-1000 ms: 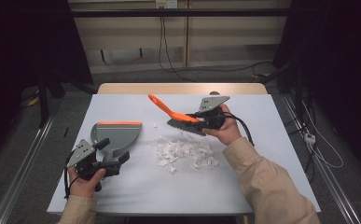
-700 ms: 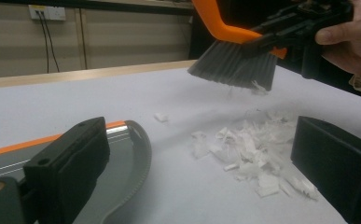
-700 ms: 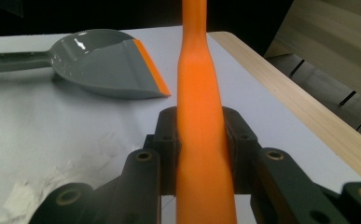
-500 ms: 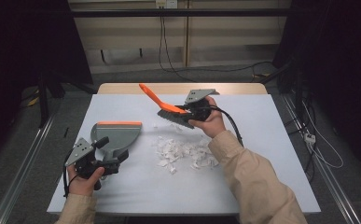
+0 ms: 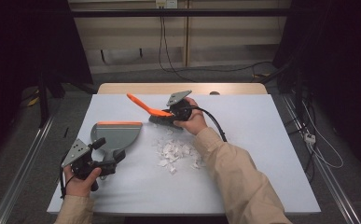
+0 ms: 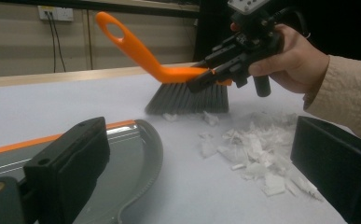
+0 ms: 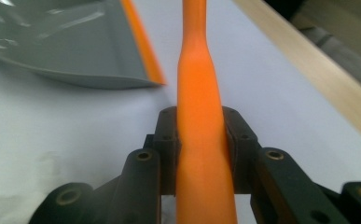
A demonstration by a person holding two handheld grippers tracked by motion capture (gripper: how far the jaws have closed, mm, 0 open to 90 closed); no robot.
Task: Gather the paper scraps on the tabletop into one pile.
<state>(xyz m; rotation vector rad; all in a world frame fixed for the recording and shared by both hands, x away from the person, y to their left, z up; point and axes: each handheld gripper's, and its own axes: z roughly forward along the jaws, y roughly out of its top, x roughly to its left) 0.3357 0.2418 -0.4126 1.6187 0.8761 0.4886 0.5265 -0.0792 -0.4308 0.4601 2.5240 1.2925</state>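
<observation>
so far nothing is swept up: the pile of torn white paper scraps [image 5: 177,152] lies loose mid-worktop [image 5: 271,154], and the grey plastic dustpan with an orange lip [image 5: 116,134] looks empty. the right tool [image 5: 172,113] is clamped tight on the orange handle of the small grey-bristled hand brush [image 6: 187,95], whose bristles sit at the far edge of the scraps. the left tool [image 5: 104,158] appears closed on the dustpan's handle, holding it flat just left of the pile. left to do, by my reading: push the scraps into the pan.
</observation>
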